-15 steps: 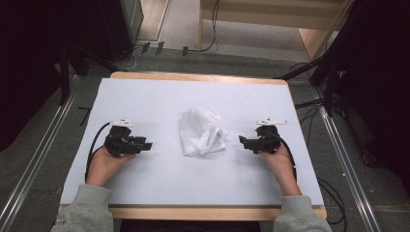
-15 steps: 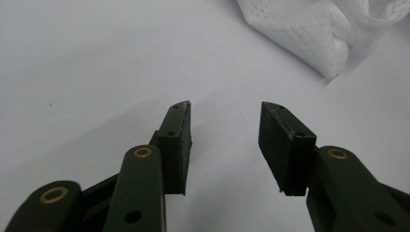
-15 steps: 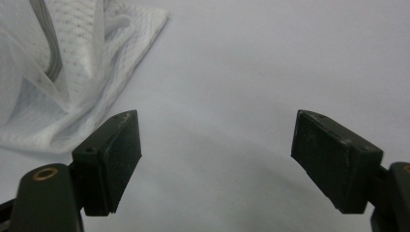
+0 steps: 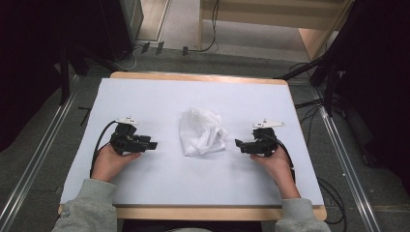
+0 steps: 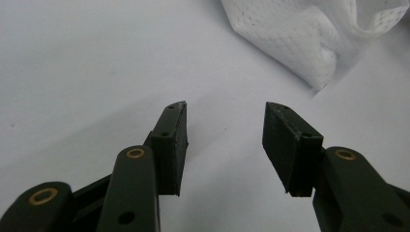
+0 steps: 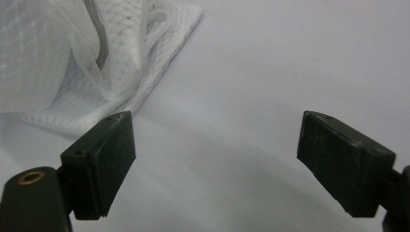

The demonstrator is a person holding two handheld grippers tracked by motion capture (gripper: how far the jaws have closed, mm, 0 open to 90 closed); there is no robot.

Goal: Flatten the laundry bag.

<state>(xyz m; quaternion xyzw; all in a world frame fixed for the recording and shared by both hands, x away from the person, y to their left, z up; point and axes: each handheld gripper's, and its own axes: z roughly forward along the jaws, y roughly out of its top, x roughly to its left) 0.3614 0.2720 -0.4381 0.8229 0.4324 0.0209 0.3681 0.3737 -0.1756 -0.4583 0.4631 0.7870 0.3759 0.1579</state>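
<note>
- Two grey sleeves come in from the near edge of the surface (image 4: pixel 159 96), the forearms angled slightly outward; each hand lies low on the white covering and holds a gripper that points inward toward the middle
- The left hand (image 4: pixel 109 162) wraps the back of the left gripper (image 4: pixel 153 144); its cable loops round the outer side of the wrist; the jaws stand partly apart with nothing between them
- The right hand (image 4: pixel 275 162) grips the right gripper (image 4: pixel 238 144) from behind, wrist straight; its jaws are spread wide and hold nothing
- The crumpled white mesh bag (image 4: pixel 202 133) lies between the two grippers, near both and touched by neither; in the left gripper view it lies ahead and to the right of the jaws
</note>
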